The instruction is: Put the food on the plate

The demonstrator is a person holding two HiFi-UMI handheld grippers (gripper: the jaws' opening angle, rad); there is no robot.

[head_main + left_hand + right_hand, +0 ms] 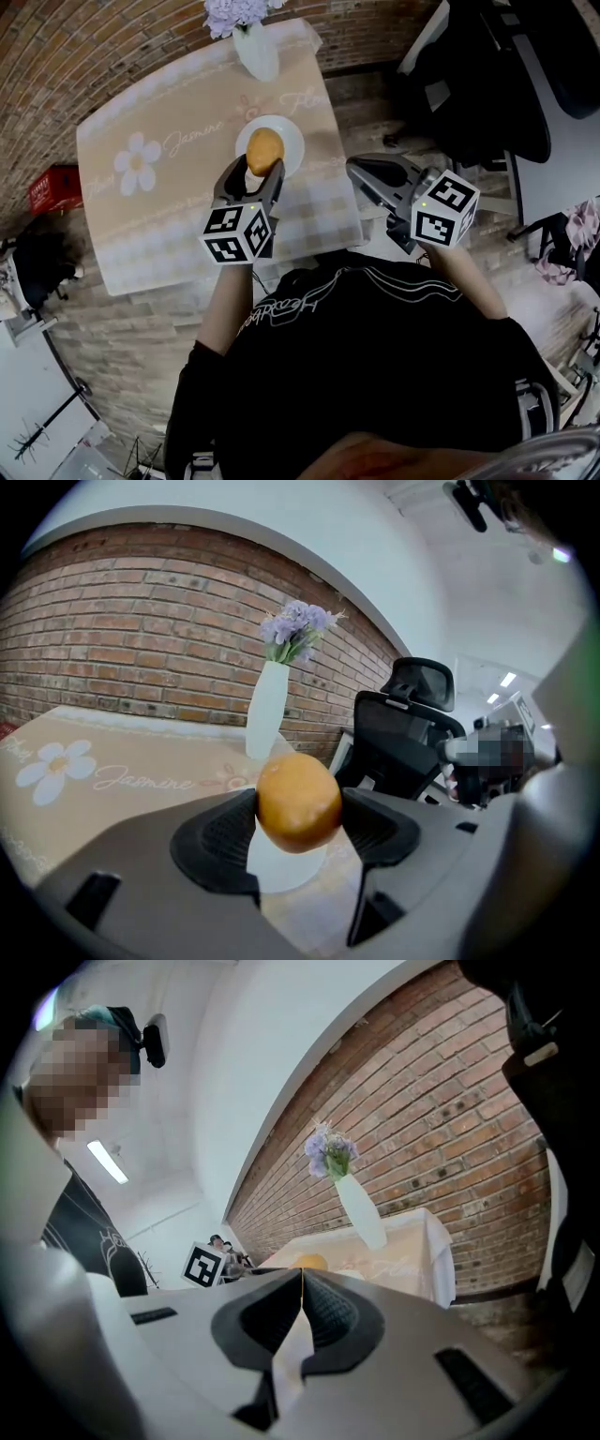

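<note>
A round golden-brown bun [264, 150] [298, 802] is pinched between the jaws of my left gripper [262, 166] [298, 822], which is shut on it. It hangs just over the white plate [291, 141] [281, 869] on the table. In the right gripper view the bun [307, 1262] shows small beyond the jaws. My right gripper [367, 176] [301, 1288] is shut with nothing in it, off the table's right edge.
The table [169, 202] wears a beige cloth with a daisy print. A white vase of lilac flowers [253, 42] [266, 710] [359, 1206] stands behind the plate. A black office chair [487, 84] [398, 742] is to the right, a brick wall [122, 630] behind.
</note>
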